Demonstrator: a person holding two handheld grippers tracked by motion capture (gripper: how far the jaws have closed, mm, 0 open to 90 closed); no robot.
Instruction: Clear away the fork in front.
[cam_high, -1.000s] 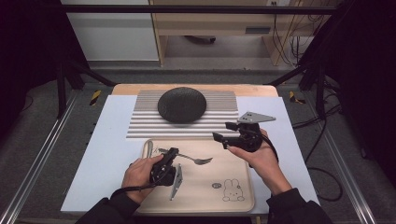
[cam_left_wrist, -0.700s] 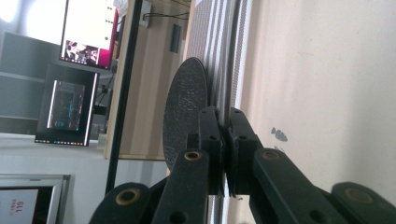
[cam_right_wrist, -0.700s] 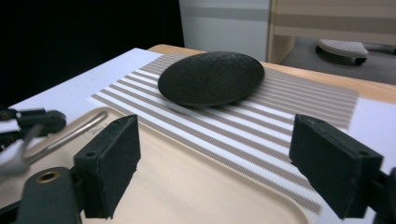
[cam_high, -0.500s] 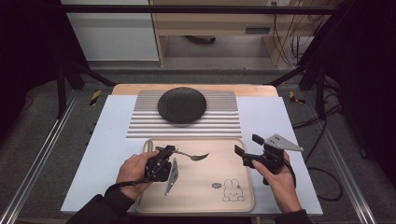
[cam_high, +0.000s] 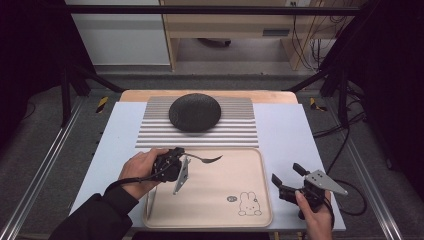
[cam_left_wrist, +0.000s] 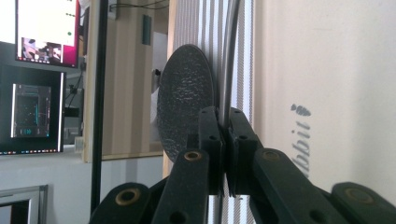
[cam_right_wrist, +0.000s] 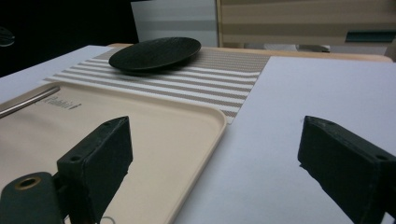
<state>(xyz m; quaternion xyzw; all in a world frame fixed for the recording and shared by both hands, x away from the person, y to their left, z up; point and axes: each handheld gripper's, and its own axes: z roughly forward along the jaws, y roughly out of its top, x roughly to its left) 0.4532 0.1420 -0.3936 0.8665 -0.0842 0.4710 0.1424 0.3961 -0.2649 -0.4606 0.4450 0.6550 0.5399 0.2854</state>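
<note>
Since the earlier frame, we're pulling the right gripper (cam_high: 286, 181) off the tray (cam_high: 250, 165) to the bare table at right; its jaws have just been opening, nothing between them. High view: left gripper (cam_high: 176, 159) is lifting the thin metal fork (cam_high: 205, 159) over the tray's far edge. Left gripper view: jaws are clamping the smooth handle (cam_left_wrist: 226, 93); matte pebbled black plate (cam_left_wrist: 187, 93) beyond, placement still pending. Right gripper view: pads are standing wide apart over beige tray rim (cam_right_wrist: 210, 130) and ribbed striped mat (cam_right_wrist: 196, 84).

1. A black plate (cam_high: 195, 113) rests on a striped mat (cam_high: 235, 131).
2. The mat lies at the far end of the desk (cam_high: 285, 140).
3. Two monitors (cam_left_wrist: 37, 79) glow behind the desk.
</note>
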